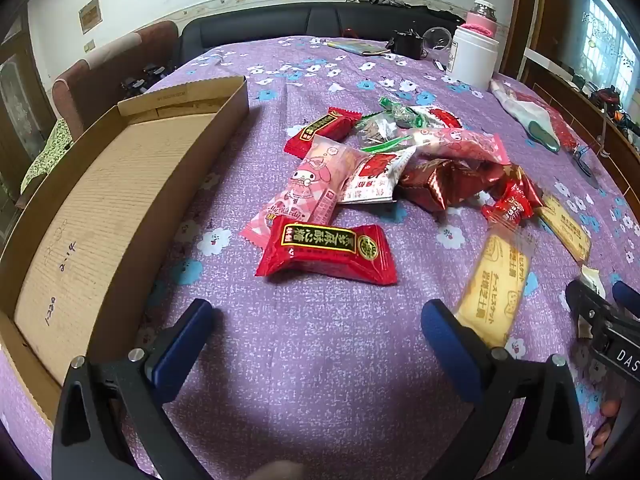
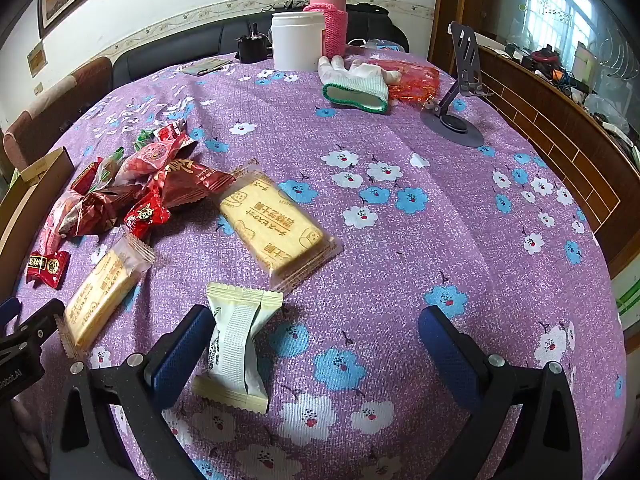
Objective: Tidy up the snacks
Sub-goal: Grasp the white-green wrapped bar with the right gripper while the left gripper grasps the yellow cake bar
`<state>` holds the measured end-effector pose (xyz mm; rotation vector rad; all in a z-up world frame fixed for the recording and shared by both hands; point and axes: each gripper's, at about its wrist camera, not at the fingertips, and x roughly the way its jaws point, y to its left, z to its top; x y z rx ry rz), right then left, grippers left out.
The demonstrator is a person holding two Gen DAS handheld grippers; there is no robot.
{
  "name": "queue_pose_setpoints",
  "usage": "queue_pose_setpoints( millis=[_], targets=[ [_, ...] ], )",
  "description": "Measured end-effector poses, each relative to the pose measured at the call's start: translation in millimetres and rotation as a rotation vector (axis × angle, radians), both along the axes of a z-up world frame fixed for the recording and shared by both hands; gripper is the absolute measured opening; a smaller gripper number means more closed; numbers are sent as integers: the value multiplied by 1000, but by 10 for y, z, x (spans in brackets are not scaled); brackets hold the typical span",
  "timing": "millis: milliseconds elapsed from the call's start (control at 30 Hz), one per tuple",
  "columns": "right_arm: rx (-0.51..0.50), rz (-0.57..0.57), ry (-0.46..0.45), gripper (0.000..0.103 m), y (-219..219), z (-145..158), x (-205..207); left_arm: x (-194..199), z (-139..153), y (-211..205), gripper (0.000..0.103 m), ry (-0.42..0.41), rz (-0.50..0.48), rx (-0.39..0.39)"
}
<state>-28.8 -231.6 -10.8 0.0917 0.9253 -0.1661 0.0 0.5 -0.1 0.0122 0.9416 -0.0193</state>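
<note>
Snacks lie piled on a purple floral tabletop [image 1: 320, 360].
Both grippers, left [image 1: 316, 320] and right [image 2: 316, 328], hold their jaws wide open, empty. The snack pile [image 1: 400, 160] sits right of the box [image 1: 120, 184]; a white packet [image 2: 236, 344] touches the right gripper's left jaw.

Pink snack packet [image 1: 308, 188]: "My Melody", likely. Right gripper [image 1: 612, 312] body: "DAS", cut off.

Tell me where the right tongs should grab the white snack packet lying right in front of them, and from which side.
Grip the white packet across its narrow pinched middle, coming straight down from above. It lies flat on the tablecloth, long axis running away from the right tongs, which hang open around it, so closing left-to-right probably spans the narrow width. Avoid the crimped ends; they would likely fold.
</note>
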Motion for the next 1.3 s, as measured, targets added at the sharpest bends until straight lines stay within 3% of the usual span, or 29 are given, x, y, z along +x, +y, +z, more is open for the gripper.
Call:
queue_pose_setpoints(
  millis=[233, 500, 767, 867, 967, 1000, 1100, 1200, 1300],
  targets=[
    [0, 8, 1, 102, -1, 1, -3, -16, 1, -18, 103, 3, 0, 11],
    [10, 32, 58, 102, 4, -2, -13, -135, 11, -25, 103, 70, -94, 21],
    [-1, 27, 51, 102, 38, 14, -136, -321, 62, -40, 103, 55, -115, 50],
    [-7, 41, 46, 102, 51, 31, -244, -475, 225, -18, 103, -24, -125, 49],
    [-25, 49, -30, 102, 48, 160, -465, -742, 516, 84, 103, -136, -146, -34],
    [-34, 51, -72, 102, 43, 239, -554, -872, 670, 153, 103, -212, -145, -68],
    [-82, 42, -264, 102, 30, 587, -896, -1157, 1039, 282, 103, -410, -147, -66],
    [-113, 51, -464, 102, 23, 900, -1214, -1241, 1301, 302, 103, -436, -201, -21],
    [-144, 57, -483, 102, 50, 1072, -1200, -1331, 1402, 321, 103, -455, -145, 67]
  ],
)
